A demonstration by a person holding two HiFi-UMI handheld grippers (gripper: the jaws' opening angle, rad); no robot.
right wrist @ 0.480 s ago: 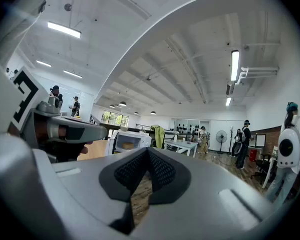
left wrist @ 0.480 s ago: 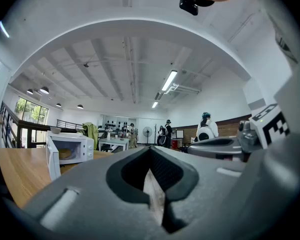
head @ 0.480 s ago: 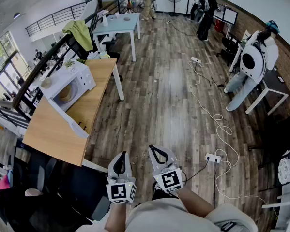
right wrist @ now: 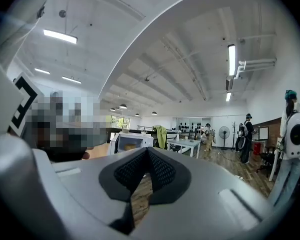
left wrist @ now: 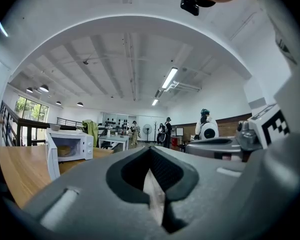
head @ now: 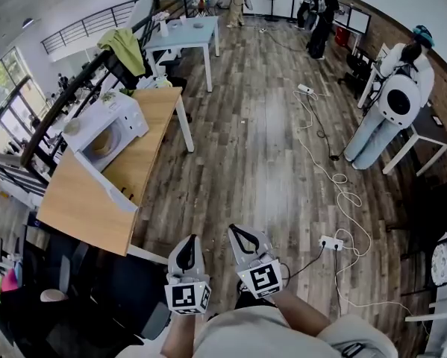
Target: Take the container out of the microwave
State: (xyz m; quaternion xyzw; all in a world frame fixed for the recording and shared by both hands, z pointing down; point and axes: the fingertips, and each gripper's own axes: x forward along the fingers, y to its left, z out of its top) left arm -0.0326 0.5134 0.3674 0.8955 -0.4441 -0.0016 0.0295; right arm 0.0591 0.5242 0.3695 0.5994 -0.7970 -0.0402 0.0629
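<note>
A white microwave (head: 111, 125) stands on a wooden table (head: 74, 215) at the left, its door (head: 107, 186) swung open. Inside it sits a tan container (head: 100, 145), also seen in the left gripper view as the container (left wrist: 64, 150) and, small, in the right gripper view as the container (right wrist: 131, 146). Both grippers hang level over the wooden floor, well short of the table. My left gripper (head: 186, 243) is shut with nothing in it, its tips (left wrist: 150, 153) meeting. My right gripper (head: 242, 234) is beside it, its jaws (right wrist: 148, 154) also together and empty.
A white table (head: 187, 36) stands beyond the wooden one, with a green cloth (head: 123, 51) on a railing to the left. A power strip (head: 329, 242) and a white cable (head: 335, 181) lie on the floor at the right. People (head: 393, 103) stand at the right and far back.
Both grippers stay where they were. The view has shifted slightly, and the person at the right has straightened up a little.
</note>
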